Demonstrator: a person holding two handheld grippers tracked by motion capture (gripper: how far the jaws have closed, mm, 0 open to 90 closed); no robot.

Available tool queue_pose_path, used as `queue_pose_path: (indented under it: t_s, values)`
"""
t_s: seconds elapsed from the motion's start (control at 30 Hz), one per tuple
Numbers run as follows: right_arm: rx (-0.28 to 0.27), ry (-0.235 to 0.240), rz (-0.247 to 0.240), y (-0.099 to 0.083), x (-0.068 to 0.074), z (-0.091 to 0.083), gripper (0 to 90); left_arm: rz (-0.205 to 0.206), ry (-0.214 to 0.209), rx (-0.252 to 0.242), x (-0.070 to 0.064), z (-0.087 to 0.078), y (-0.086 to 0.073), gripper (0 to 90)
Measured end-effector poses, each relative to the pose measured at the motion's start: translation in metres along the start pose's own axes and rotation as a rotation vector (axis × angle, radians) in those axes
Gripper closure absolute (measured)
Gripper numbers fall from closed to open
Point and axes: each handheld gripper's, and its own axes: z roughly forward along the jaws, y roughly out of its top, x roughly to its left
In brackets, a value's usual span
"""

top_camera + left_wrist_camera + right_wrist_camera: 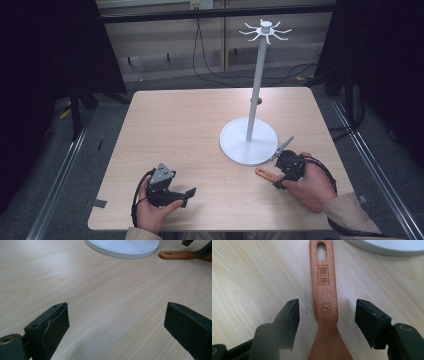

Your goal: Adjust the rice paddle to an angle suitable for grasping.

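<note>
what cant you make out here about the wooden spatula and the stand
- Wooden spatula blade: cut off by the bottom edge in the right gripper view; hidden behind the right hand-held gripper in the high view.
- Top line of the handle stamp: too small to read in the right gripper view.
- White stand pole and hooks: cut off by the top edge in the left gripper view.
- Stand hooks: too small in the high view to count.

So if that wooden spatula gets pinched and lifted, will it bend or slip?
Probably stiff: the spatula looks like solid wood. Likely light, being thin and flat. The smooth, narrow handle might pivot between the right gripper's open jaws, since the wider blade end would hang heavier. Lying flat, it shouldn't roll.
</note>
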Motion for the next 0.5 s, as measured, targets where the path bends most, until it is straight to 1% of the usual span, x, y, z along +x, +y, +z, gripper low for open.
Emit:
queue_pose_path:
  t_s: [0.03,0.13,0.2,0.23,0.27,0.3,0.33,0.37,0.4,0.43,0.5]
  values:
    - [0.009,0.002,0.008,0.001,0.000,0.000,37.6,0.000,0.001,-0.002,0.000,0.000,0.000,5.7]
    - [0.012,0.009,0.005,0.004,-0.001,0.001,38.7,0.000,0.001,-0.010,0.000,-0.001,0.001,5.8]
    - [0.019,0.010,-0.012,0.008,-0.001,0.002,40.1,-0.006,-0.002,-0.014,0.000,-0.001,0.001,5.7]
    - [0.030,0.012,-0.004,0.010,0.000,0.002,40.6,-0.007,-0.002,-0.013,0.000,-0.001,0.001,5.8]
    - [0.036,0.009,-0.015,0.011,-0.001,0.003,41.3,-0.009,-0.003,-0.013,0.000,-0.001,0.000,5.8]
    - [0.043,0.017,-0.007,0.012,0.000,0.003,42.1,-0.008,-0.004,-0.014,0.001,-0.001,0.000,5.8]
    - [0.050,0.017,-0.010,0.013,0.000,0.004,42.9,-0.010,-0.002,-0.015,0.001,-0.001,0.000,5.8]
    - [0.050,0.017,-0.026,0.013,-0.001,0.005,43.2,-0.010,-0.002,-0.015,0.001,-0.001,0.000,5.7]
    - [0.050,0.017,-0.026,0.013,-0.001,0.005,43.2,-0.008,-0.001,-0.014,0.001,-0.002,0.000,5.7]
    - [0.069,0.023,-0.017,0.014,-0.002,0.006,43.9,-0.006,-0.002,-0.013,0.001,-0.002,0.000,5.8]
    - [0.068,0.025,-0.017,0.014,-0.003,0.007,44.5,-0.005,-0.002,-0.014,0.001,-0.002,0.001,5.8]
